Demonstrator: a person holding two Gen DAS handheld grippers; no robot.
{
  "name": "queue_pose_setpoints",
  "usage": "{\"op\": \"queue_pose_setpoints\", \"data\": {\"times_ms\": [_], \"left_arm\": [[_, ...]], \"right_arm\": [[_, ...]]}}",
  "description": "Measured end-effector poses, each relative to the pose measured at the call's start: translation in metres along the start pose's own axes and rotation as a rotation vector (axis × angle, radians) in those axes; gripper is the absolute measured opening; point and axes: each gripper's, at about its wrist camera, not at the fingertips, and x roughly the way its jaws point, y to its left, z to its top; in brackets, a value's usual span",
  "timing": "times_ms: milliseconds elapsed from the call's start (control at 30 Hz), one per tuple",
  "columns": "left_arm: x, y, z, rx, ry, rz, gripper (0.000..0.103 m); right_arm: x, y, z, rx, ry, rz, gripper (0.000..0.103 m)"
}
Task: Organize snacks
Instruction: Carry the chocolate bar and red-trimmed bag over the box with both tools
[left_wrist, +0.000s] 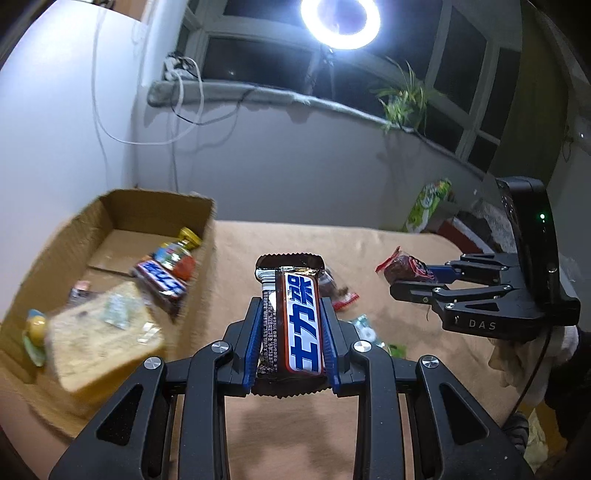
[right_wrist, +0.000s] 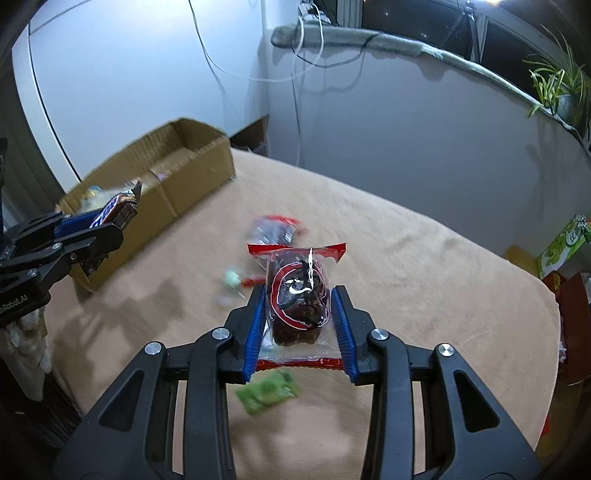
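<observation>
Two grippers, both raised over a tan tabletop (right_wrist: 424, 258). Left gripper (left_wrist: 291, 325) clamps a choc bar (left_wrist: 301, 325) w/ blue lettering. Right gripper (right_wrist: 299, 325) pinches a red-edged clear pkt (right_wrist: 299, 302) holding a dark snack. Cardboard box (left_wrist: 122, 210) at left holds more snacks; a few pkts lie loose on the cloth.

We carry two matching tools. On the left gripper (left_wrist: 291, 328) we see black angular linkage arms with triangular cut-outs, round silver screws at the pivots and ribbed blue pads (left_wrist: 252, 347) lining the fingers. Our right gripper (right_wrist: 301, 328) has the same black frame, silver screws and blue ribbed pads (right_wrist: 341, 328). Seen from the side, its body bears the white letters "DAS", a small green light and a thin black cable. We wear a white knit glove (left_wrist: 517, 354).
</observation>
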Motion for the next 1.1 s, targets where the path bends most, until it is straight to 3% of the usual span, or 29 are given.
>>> {"op": "queue_pose_setpoints", "data": {"times_ms": [367,600,1100], "left_arm": [[-0.035,0.05,0.011,-0.073,-0.092,0.077,0.027],[-0.041,0.074,0.006,-0.087,-0.105,0.147,0.027],[-0.048,0.104,-0.001,-0.119,-0.109,0.211,0.027]], "right_arm": [[0.003,0.054,0.04,-0.051,-0.062,0.06,0.037],[0.016,0.088,0.062,-0.078,-0.076,0.102,0.037],[0.037,0.14,0.097,-0.11,-0.085,0.135,0.037]]}}
